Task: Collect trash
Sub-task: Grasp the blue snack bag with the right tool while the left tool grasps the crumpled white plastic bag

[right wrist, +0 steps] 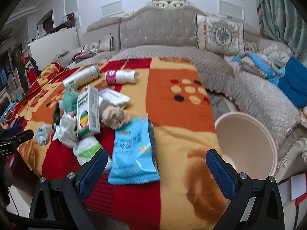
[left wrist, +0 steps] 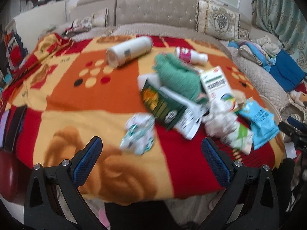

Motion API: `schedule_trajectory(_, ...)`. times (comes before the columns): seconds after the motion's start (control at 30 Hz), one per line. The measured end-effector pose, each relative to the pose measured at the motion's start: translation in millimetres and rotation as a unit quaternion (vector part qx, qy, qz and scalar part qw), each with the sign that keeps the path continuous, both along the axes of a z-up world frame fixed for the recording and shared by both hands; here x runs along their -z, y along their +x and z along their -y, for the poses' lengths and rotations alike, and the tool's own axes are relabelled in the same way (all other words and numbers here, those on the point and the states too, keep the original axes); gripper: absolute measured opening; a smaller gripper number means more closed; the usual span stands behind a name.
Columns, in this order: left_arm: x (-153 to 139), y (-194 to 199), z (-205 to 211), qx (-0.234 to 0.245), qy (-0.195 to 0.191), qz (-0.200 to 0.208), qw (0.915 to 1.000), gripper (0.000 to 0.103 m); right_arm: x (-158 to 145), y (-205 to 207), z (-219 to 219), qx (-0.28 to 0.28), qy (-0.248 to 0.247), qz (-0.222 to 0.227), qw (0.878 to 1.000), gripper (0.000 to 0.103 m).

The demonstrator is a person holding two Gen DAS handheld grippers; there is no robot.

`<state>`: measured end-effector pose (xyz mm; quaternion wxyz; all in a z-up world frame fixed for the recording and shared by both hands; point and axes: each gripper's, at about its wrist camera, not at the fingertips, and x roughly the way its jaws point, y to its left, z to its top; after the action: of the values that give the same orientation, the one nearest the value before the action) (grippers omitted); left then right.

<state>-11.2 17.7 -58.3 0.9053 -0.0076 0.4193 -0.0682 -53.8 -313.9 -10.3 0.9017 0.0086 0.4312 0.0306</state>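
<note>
Trash lies on a red, orange and yellow blanket (left wrist: 80, 99). A crumpled white-green wrapper (left wrist: 139, 134) lies just ahead of my open, empty left gripper (left wrist: 151, 149). Behind it are a dark green carton (left wrist: 163, 103), a green cloth (left wrist: 178, 76), a white medicine box (left wrist: 216, 84), crumpled tissue (left wrist: 220, 120) and a blue snack bag (left wrist: 261, 122). My right gripper (right wrist: 156, 163) is open and empty, with the blue snack bag (right wrist: 132, 153) between its fingers' line. A beige bin (right wrist: 247, 143) stands at the blanket's right edge.
A large white bottle (left wrist: 128, 50) and a small pink-labelled bottle (left wrist: 190, 55) lie at the blanket's far side. A grey tufted sofa (right wrist: 159, 30) with cushions stands behind. Folded clothes (right wrist: 278, 67) lie at the right. The right gripper shows at the left view's right edge (left wrist: 293, 128).
</note>
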Motion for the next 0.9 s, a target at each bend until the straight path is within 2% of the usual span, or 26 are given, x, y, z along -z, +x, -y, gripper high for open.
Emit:
schedule_trajectory(0.07,2.7,-0.7,-4.1,0.000,0.006,-0.004,1.0000,0.102,4.4,1.5,4.4,-0.003,0.015,-0.013,1.000,0.096)
schedule_trajectory(0.17,2.3,-1.7,-5.8,0.009,0.014,-0.001,0.9999,0.102,6.7,4.2,-0.6,-0.024,0.047,-0.025,0.998,0.093)
schedule_trajectory(0.33,5.9,4.8,-9.8,0.024,0.021,-0.008,0.9995,0.100,10.0,10.0,-16.9,-0.045,0.034,-0.021,0.998,0.088)
schedule_trajectory(0.47,15.4,20.5,-11.3,0.020,0.029,-0.023,0.9991,0.088,17.6,18.4,-11.8,-0.038,0.051,-0.035,0.997,0.087)
schedule_trajectory(0.6,28.5,41.0,-14.5,0.014,-0.001,-0.052,0.9986,0.081,19.9,26.1,-7.7,-0.030,0.066,-0.043,0.996,0.087)
schedule_trajectory(0.7,37.5,55.2,-12.1,0.012,-0.005,-0.069,0.9975,0.072,23.1,35.1,-11.1,-0.036,0.060,-0.051,0.996,0.087)
schedule_trajectory(0.83,44.3,64.5,-7.1,0.017,0.000,-0.080,0.9966,0.066,31.1,46.3,-19.1,-0.050,0.047,-0.072,0.995,0.087)
schedule_trajectory(0.87,46.0,65.2,-6.1,0.018,0.001,-0.084,0.9963,0.056,32.7,48.6,-21.8,-0.052,0.039,-0.074,0.995,0.087)
schedule_trajectory(0.9,47.3,67.4,-5.0,0.019,0.005,-0.087,0.9960,0.050,35.4,50.9,-24.0,-0.052,0.030,-0.078,0.995,0.087)
